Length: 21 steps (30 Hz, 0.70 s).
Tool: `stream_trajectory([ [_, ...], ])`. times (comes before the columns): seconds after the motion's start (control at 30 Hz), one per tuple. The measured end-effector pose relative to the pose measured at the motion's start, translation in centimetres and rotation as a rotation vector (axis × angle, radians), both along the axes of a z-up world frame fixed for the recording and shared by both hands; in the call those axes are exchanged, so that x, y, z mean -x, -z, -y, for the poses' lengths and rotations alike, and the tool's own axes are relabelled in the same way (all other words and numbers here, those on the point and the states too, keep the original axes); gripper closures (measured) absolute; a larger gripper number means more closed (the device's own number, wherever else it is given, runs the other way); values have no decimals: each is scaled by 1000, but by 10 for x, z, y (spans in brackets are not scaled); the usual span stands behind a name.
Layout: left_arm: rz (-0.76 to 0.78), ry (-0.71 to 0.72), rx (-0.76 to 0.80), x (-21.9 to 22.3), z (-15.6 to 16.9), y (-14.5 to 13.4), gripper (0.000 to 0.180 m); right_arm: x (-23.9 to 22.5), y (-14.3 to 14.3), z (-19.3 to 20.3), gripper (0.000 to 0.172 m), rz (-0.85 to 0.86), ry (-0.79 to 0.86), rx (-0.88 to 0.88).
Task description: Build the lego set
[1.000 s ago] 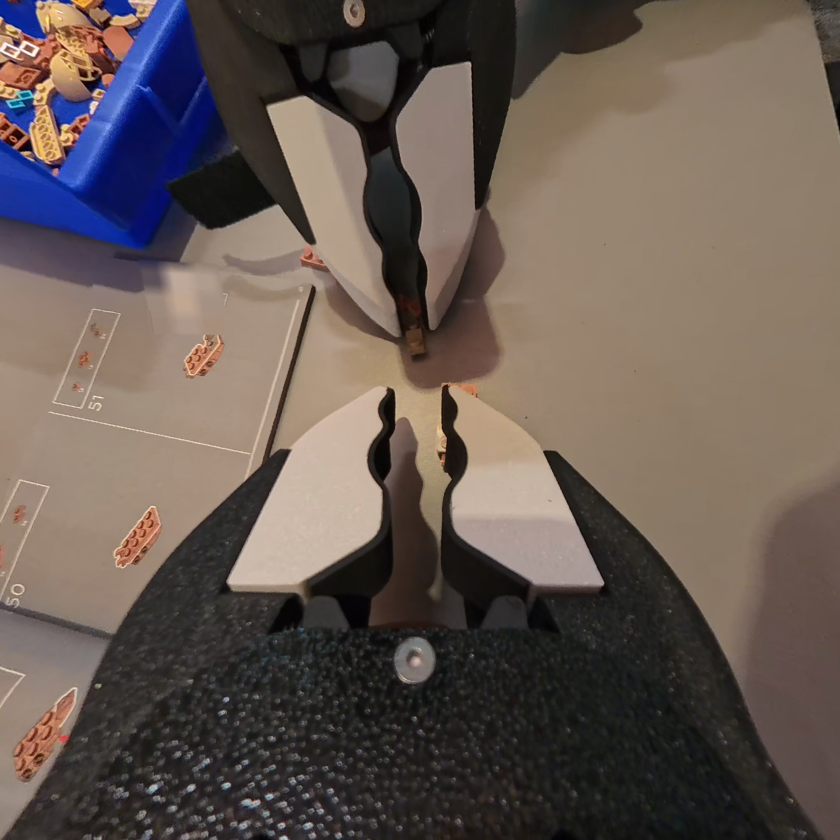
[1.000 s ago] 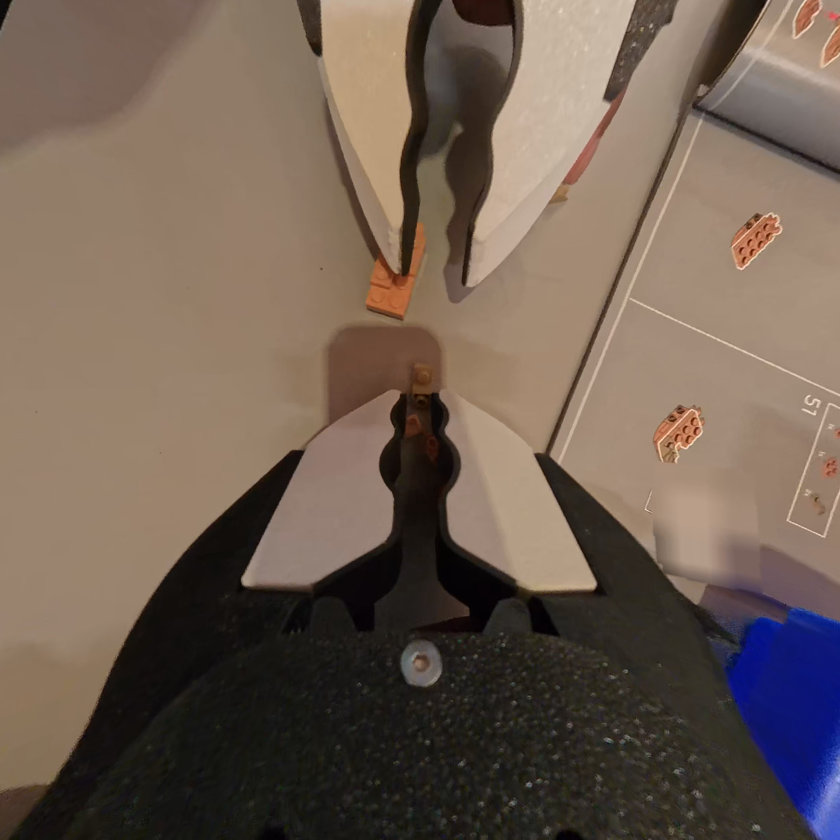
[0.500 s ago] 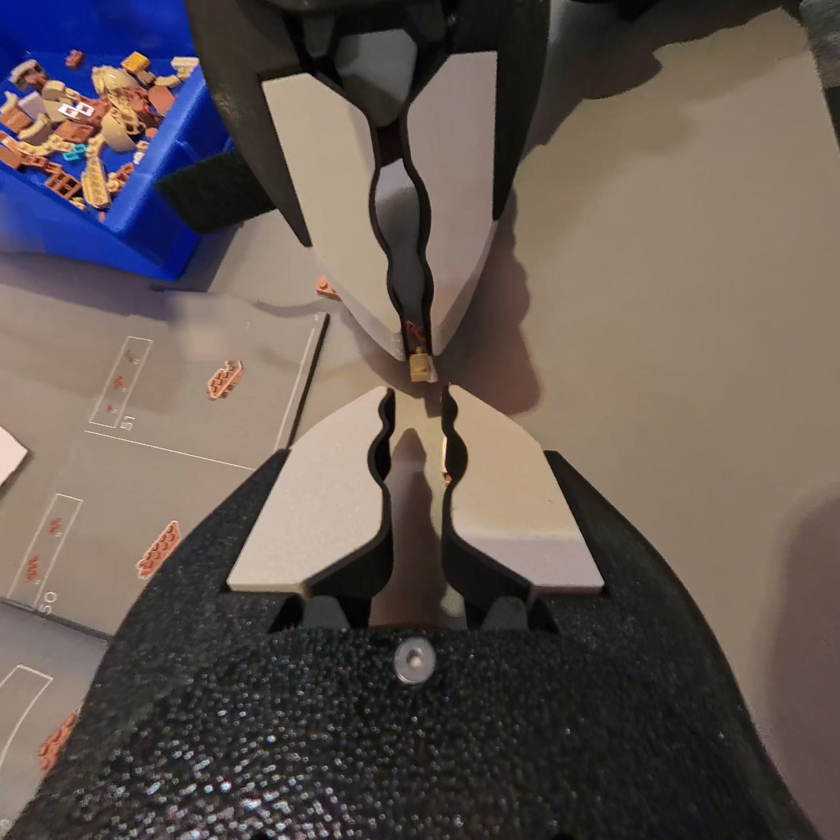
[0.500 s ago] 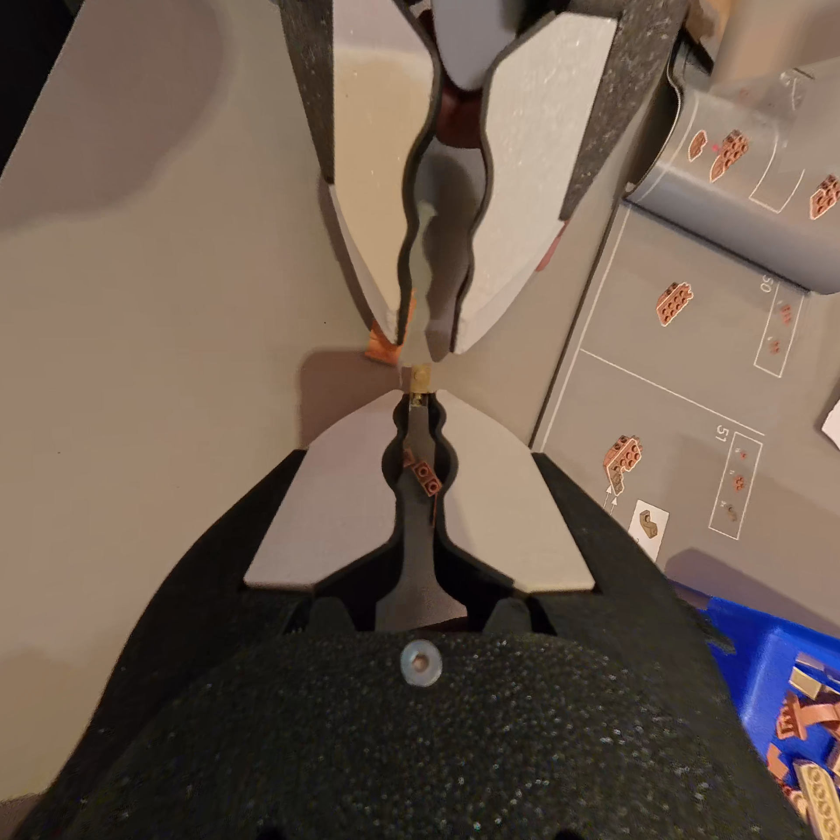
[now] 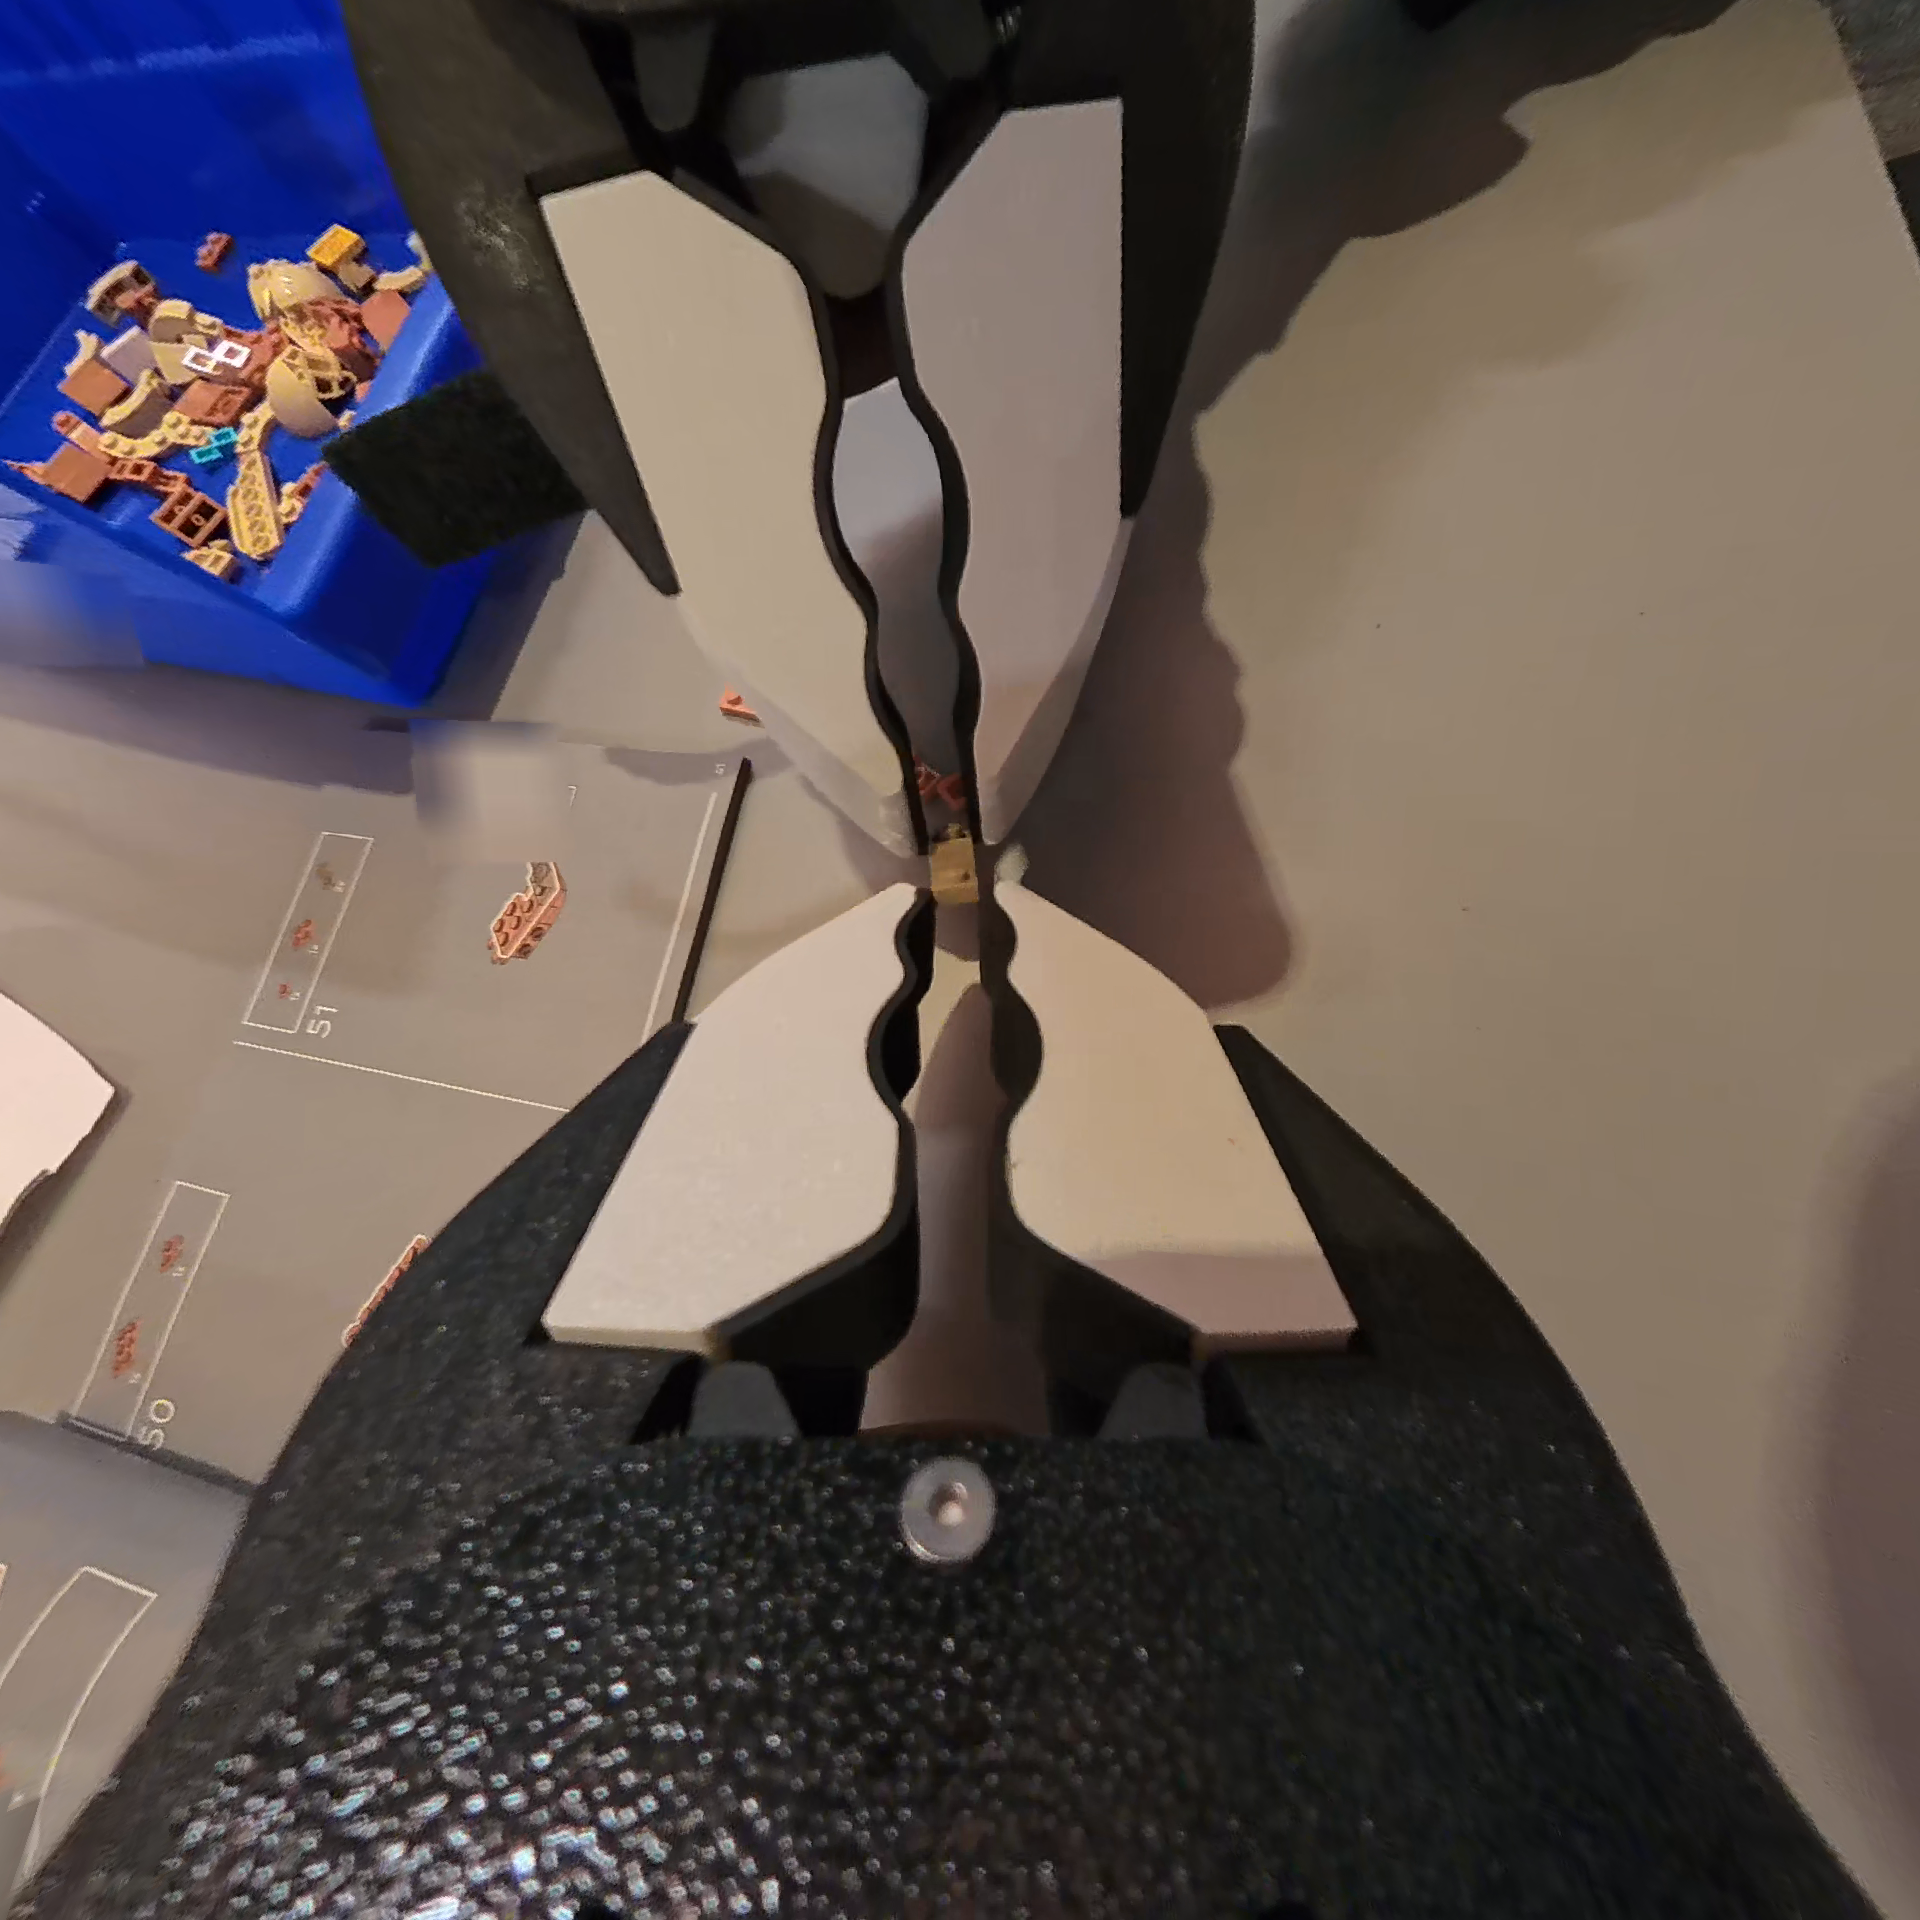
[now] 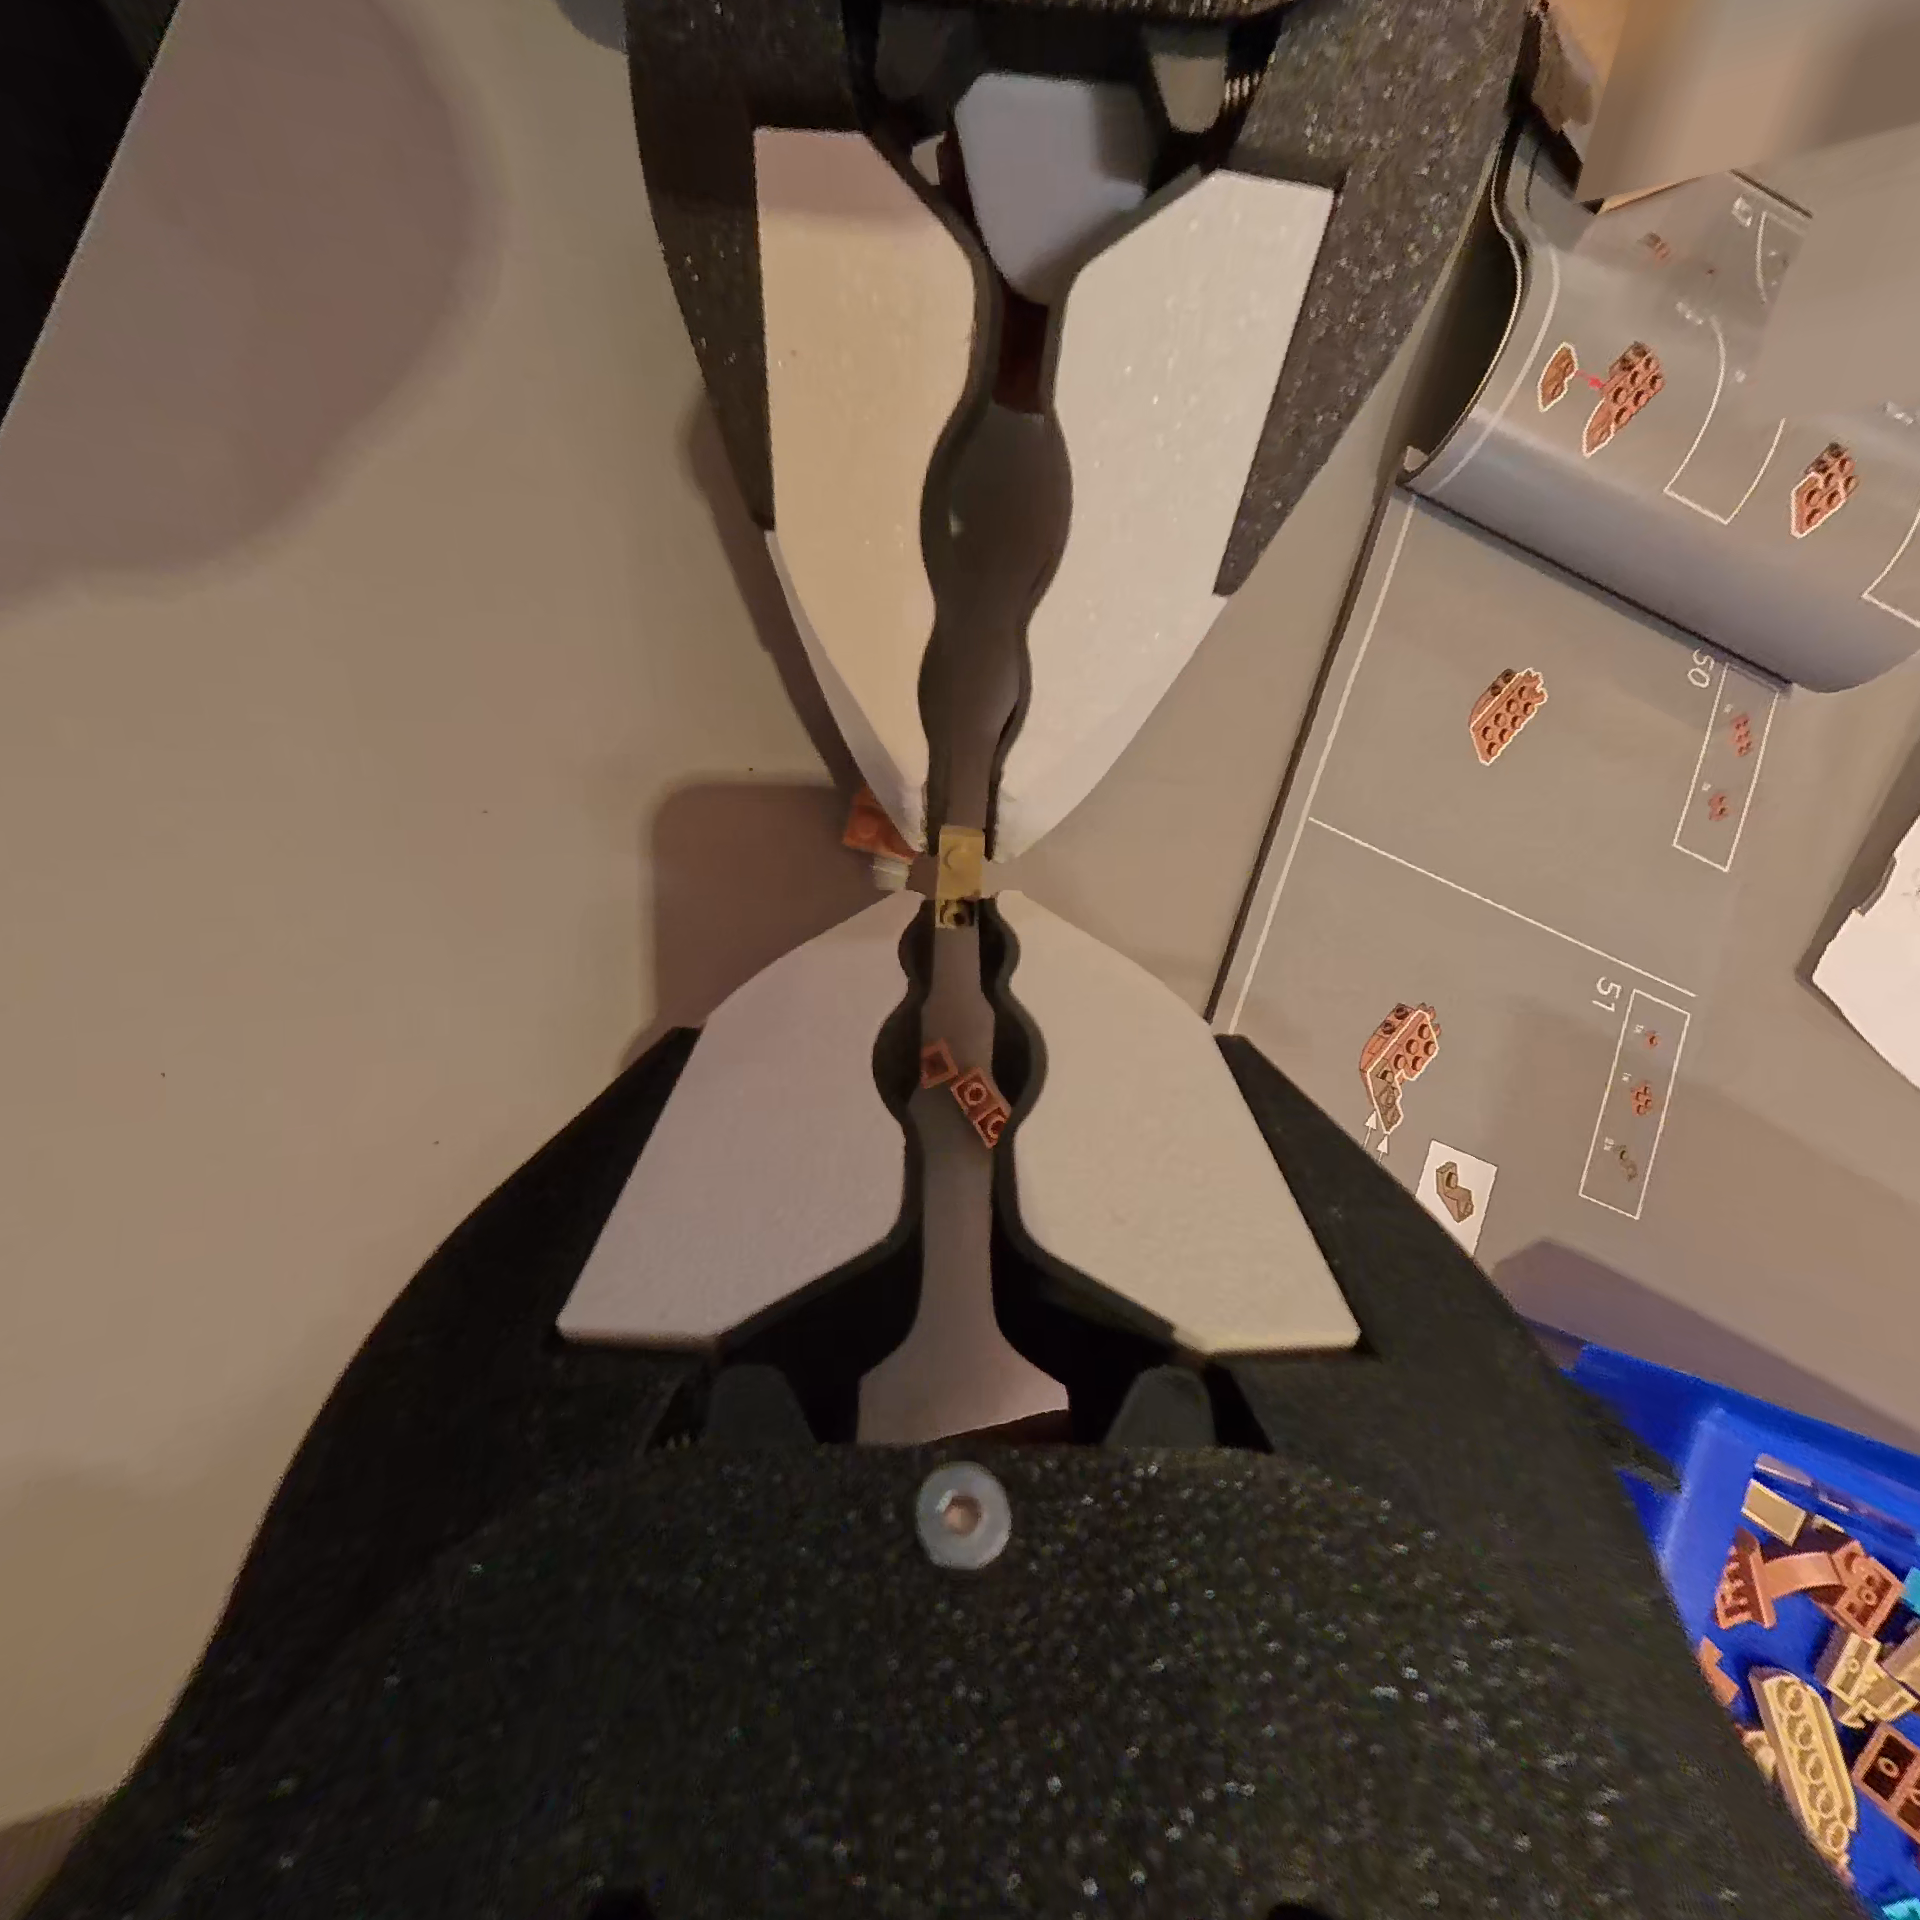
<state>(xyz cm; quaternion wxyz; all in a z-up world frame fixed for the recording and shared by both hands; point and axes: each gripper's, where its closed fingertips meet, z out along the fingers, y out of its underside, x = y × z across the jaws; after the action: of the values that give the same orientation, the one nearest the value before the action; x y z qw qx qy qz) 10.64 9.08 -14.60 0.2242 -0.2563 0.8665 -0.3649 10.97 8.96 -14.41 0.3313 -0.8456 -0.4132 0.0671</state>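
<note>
Above the grey table [image 5: 1558, 727], the left gripper [image 5: 954, 902] and right gripper [image 6: 958, 912], tip to tip, both apparently pinch one small tan brick [image 6: 958, 864].

Two wrist cameras, each looking steeply down along its own fingers at the plain beige tabletop [image 5: 1558, 727], close up. They face each other tip to tip. Both share the small tan brick [image 5: 954, 871] [image 6: 958, 860], grey printed instruction sheet [image 5: 436, 1039] [image 6: 1455, 883], and blue plastic parts bin [image 5: 312, 623] [image 6: 1704, 1475].

Warm dim light, hard dark shadows, wide-angle bending at edges — foreground soft, slightly blurred
</note>
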Motion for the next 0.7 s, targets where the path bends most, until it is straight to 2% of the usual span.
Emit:
stream_trajectory([
  [0.23, -3, -7, 58, -1, -1, -4, 173, -1, -4, -2, 164, -14, 13, -29],
  [0.33, 4, 0, 103, -1, 1, -8, 173, -2, -9, -5, 156, -43, 28, -62],
  [0.7, 66, 1, 219, -4, 0, -30, 173, -1, -35, -2, 153, -318, 118, -232],
])
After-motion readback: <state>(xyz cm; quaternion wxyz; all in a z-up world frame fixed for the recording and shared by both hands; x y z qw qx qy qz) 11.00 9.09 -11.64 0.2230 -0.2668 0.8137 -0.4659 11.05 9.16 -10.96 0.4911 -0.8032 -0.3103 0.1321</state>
